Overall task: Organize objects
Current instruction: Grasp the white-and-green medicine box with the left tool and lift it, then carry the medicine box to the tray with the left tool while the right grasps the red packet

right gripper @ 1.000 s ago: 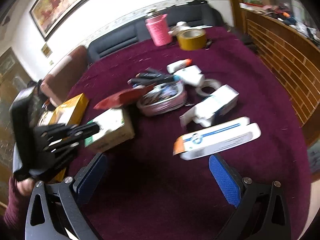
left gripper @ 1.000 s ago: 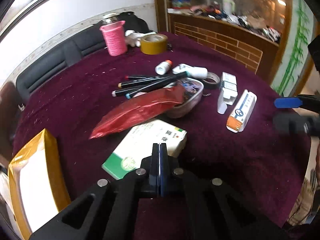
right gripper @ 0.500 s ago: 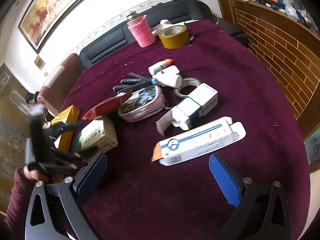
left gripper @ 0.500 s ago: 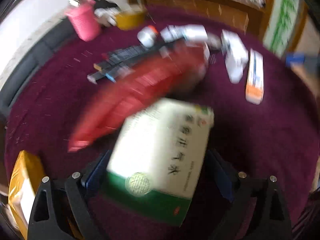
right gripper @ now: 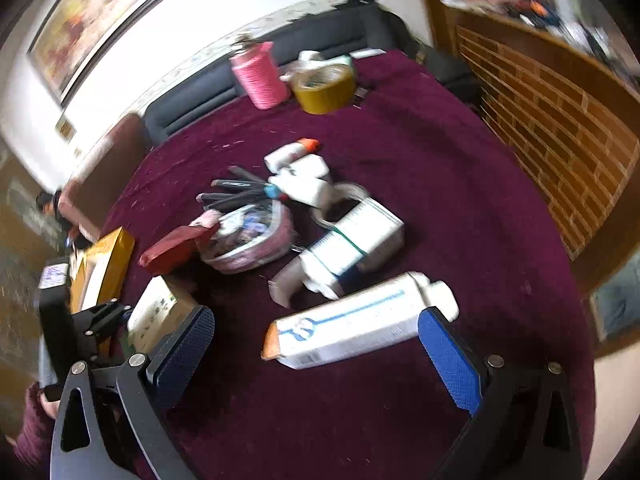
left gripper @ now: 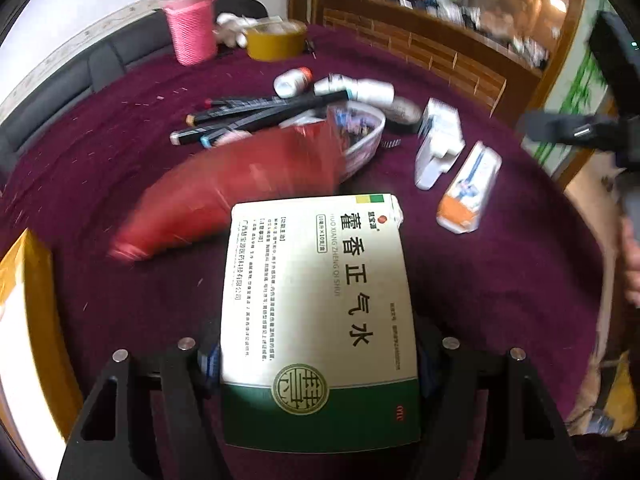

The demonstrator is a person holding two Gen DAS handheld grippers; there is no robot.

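Note:
A white and green medicine box (left gripper: 320,288) fills the space between the fingers of my left gripper (left gripper: 320,360). The jaws are closing, and the blue pads (left gripper: 216,360) lie against its two long sides. The box looks sharp while the table behind it is blurred. In the right wrist view the same box (right gripper: 156,312) sits in the left gripper (right gripper: 100,320) at the left edge. My right gripper (right gripper: 316,350) is open over the cloth. A long white box with an orange end (right gripper: 352,328) lies just ahead of its fingers, untouched.
On the maroon tablecloth (left gripper: 480,300) lie a red pouch (left gripper: 240,192), dark markers (left gripper: 256,116), a clear pouch (right gripper: 248,240), white cartons (right gripper: 352,240) and small bottles (right gripper: 292,152). A pink spool (left gripper: 192,28) and a tape roll (left gripper: 276,40) stand at the back. A yellow box (left gripper: 24,300) is at the left edge.
My left gripper was shut above the medicine box, then opened wide, dropped around it and narrowed onto its sides. The right gripper slid closer to the long white box.

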